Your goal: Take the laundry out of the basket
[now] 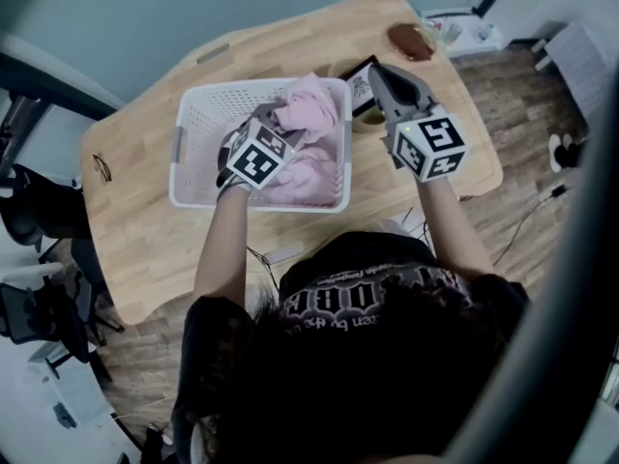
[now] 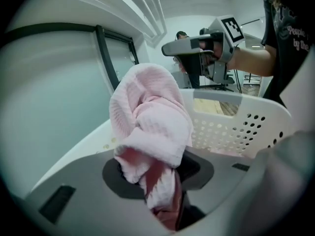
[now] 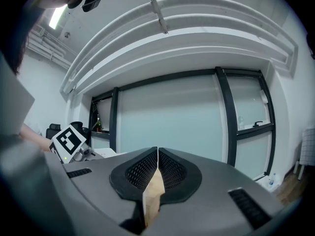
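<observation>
1. Head view, obstructions: the left gripper has its jaw tips sunk in the pink cloth, and its marker cube covers much of them. The person's dark shirt cuts off the near edge of the wooden table.
2. Head view, task item: the pink cloth is bunched. It is heaped from the centre of the white perforated laundry basket towards its 1 o'clock corner.
3. Head view, surroundings: the right gripper hangs outside the basket at its 3 o'clock side. It partly covers a black card. A brown object lies at the table's 1 o'clock corner; its kind cannot be told.
4. Left gripper view: the jaws pinch the pink cloth. It is waffle-textured and folded, and stands up above the basket wall. The right gripper shows at 1 o'clock.
5. Right gripper view: the right gripper has its jaws pressed together with nothing between them. Only a sliver of table wood shows below. The left gripper's marker cube sits at 9 o'clock. Frosted glass panels in black frames fill the background.
</observation>
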`<state>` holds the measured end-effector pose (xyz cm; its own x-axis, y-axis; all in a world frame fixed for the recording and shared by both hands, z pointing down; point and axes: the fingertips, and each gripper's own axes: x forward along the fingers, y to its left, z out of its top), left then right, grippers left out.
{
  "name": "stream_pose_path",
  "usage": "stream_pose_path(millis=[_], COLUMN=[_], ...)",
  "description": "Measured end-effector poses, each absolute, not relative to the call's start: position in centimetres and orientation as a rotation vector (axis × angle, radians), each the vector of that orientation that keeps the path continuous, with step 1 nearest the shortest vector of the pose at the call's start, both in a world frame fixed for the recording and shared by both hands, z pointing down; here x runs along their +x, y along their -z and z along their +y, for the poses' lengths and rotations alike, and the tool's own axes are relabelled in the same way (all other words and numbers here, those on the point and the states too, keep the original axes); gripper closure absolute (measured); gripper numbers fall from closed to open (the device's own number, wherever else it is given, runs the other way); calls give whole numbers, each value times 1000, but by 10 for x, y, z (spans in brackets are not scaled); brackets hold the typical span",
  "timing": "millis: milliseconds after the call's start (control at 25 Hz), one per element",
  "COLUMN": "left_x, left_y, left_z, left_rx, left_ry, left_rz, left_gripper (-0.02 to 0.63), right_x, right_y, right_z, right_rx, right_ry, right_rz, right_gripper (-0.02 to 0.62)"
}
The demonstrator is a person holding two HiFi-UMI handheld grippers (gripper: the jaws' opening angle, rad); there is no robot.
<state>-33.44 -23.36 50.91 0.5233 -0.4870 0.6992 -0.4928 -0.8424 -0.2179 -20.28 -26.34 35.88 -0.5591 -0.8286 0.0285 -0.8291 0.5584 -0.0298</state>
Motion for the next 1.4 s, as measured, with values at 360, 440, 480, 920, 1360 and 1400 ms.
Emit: stream_pose_path(millis=[360, 440, 480, 920, 1360, 1400], left_x=[-328, -326, -326, -324, -317, -317], left_y=[-438, -422, -414, -356, -296, -289], left_z=[-238, -239, -240, -242, -245, -245], left_rx=[2788, 2804, 2812, 2783, 2811, 2814], left_ry=[-983, -917, -881, -528, -441, -434], left_rz=[-1069, -1113, -1137, -1340, -1492, -1511], left_gripper=[459, 459, 459, 465, 468, 468], right_x=[-209, -210, -210, -200, -190, -188], right_y=[-354, -352, -352, -356, -323, -320], right_z=[-255, -252, -251, -244, -251, -251], right_rx=[1501, 1502, 1502, 1530, 1554, 1553], right_ry=[-51, -42, -40, -69, -39, -33], right_rz=[-2747, -2746, -2745, -2715, -2780, -2785], right_gripper=[566, 566, 566, 566, 566, 566])
